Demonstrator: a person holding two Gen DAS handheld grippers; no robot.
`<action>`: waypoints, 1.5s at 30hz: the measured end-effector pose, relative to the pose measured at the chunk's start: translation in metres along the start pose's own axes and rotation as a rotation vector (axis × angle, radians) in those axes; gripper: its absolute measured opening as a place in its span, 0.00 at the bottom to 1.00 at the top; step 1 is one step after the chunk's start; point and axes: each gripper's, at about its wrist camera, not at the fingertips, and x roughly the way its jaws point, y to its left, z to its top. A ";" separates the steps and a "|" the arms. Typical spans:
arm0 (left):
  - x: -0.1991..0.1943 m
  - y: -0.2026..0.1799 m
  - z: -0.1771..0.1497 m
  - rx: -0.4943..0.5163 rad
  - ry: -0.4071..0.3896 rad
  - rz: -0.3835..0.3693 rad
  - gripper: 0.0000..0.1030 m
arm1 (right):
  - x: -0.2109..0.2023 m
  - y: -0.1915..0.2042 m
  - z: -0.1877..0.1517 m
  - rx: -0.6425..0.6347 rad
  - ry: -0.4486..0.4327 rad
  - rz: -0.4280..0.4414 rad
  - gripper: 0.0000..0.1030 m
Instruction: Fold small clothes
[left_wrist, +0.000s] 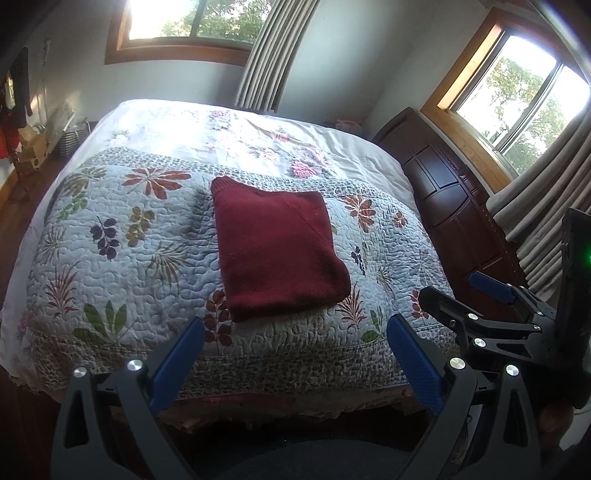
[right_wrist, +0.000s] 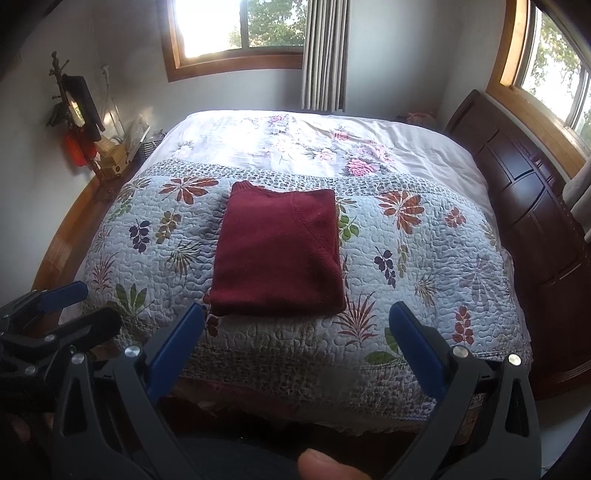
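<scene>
folded maroon garment, floral quilt; right gripper agape

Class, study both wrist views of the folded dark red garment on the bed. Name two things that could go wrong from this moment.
1. The dark red garment lies folded on the quilt, with a ribbed corner poking out at its far left; a careless pinch might undo the fold.
2. Both tongs, left and right, are open and held close side by side before the bed's near edge, so they could knock each other when reaching in.
</scene>
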 end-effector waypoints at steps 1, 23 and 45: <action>0.000 0.001 0.000 -0.002 -0.001 0.000 0.96 | 0.001 0.001 0.001 -0.004 0.002 0.000 0.97; 0.004 0.004 0.006 0.018 0.009 -0.001 0.96 | 0.004 0.000 0.005 0.010 0.002 -0.009 0.97; 0.004 0.004 0.005 0.010 0.009 0.000 0.96 | 0.000 0.002 0.001 -0.011 -0.059 -0.050 0.96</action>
